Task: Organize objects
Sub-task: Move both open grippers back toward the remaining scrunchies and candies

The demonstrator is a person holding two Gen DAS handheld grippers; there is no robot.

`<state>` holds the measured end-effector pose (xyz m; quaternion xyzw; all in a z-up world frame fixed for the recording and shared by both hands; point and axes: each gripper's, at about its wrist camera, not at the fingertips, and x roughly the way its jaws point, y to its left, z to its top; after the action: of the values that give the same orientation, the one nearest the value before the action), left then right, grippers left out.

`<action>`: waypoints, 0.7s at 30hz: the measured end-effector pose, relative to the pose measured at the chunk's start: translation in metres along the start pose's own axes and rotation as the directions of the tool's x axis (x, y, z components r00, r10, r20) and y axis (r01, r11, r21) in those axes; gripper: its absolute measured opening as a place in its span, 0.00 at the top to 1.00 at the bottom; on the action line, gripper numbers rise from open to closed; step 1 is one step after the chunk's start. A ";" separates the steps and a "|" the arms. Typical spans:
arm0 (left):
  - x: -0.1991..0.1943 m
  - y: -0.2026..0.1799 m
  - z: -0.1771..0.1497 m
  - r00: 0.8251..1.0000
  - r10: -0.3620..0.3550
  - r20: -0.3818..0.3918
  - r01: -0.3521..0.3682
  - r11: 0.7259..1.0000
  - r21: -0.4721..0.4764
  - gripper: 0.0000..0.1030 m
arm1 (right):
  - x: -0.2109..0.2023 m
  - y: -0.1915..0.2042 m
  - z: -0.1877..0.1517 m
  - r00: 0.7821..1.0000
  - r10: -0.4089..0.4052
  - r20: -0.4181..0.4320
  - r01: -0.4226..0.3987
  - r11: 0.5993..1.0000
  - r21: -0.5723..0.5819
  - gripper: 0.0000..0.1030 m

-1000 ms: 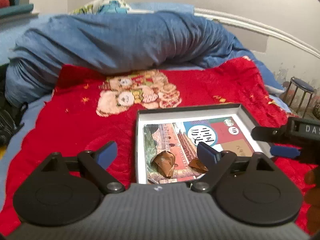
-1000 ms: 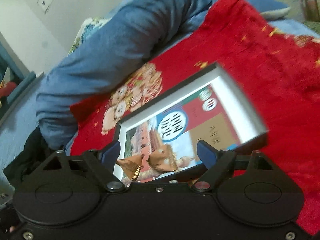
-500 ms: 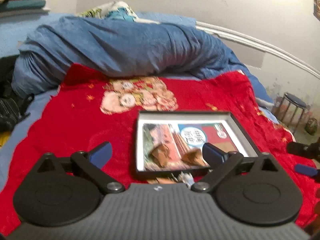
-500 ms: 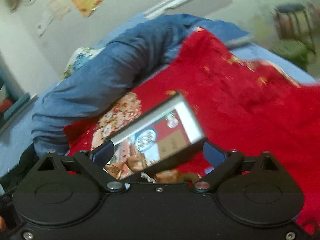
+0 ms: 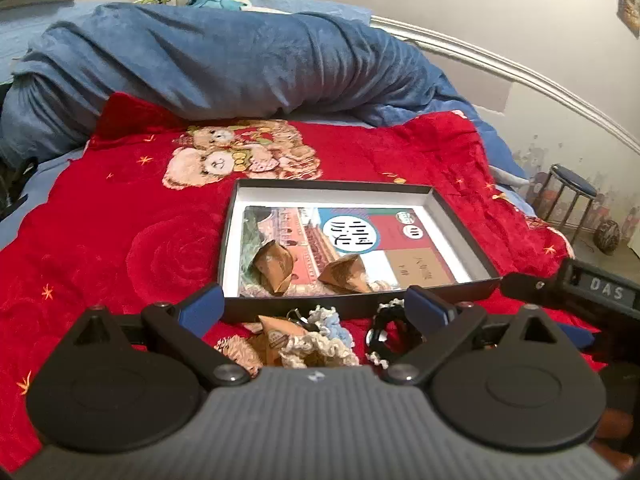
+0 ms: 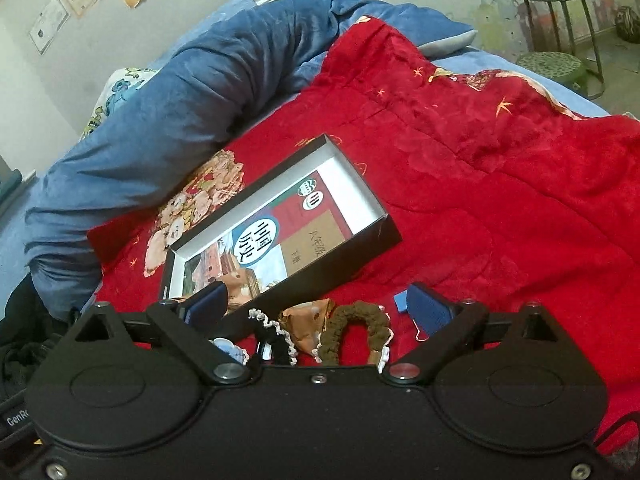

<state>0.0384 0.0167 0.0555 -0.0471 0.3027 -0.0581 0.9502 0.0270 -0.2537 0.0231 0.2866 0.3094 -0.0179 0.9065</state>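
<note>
A shallow black box (image 5: 460, 224) (image 6: 390, 232) with a white lining lies on the red blanket. It holds a picture book (image 5: 360, 236) (image 6: 264, 240) and two brown foil packets (image 5: 274, 266) (image 5: 346, 274). In front of the box lie another brown packet (image 5: 276, 334) (image 6: 306, 320), a blue-and-cream scrunchie (image 5: 328, 336), a black scrunchie (image 5: 390, 330) (image 6: 276, 340) and a brown scrunchie (image 6: 356, 326). My left gripper (image 5: 314, 308) hangs open above these loose items. My right gripper (image 6: 320, 302) is open too, over the same pile; nothing is between either pair of fingers.
A rolled blue duvet (image 5: 224, 60) (image 6: 180, 92) lies behind the box. The red blanket (image 5: 100, 232) (image 6: 500, 184) spreads left and right. A dark stool (image 5: 570, 192) (image 6: 554, 4) and a green stool (image 6: 550, 66) stand beyond the bed's right edge. Dark clothing (image 6: 20, 344) sits far left.
Both grippers have drawn back from the box toward its near edge, so the loose scrunchies and packet in front of it now show. Both sets of jaws have widened.
</note>
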 end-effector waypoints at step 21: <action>0.030 0.020 -0.007 0.999 0.039 -0.007 -0.040 0.982 -0.182 0.03 | 0.026 0.003 -0.007 0.997 0.046 -0.062 -0.045 0.999 0.023 0.05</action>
<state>0.0601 0.0318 0.0298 -0.1278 0.3094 -0.0114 0.9422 0.0451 -0.2442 0.0051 0.3037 0.3307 0.0083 0.8935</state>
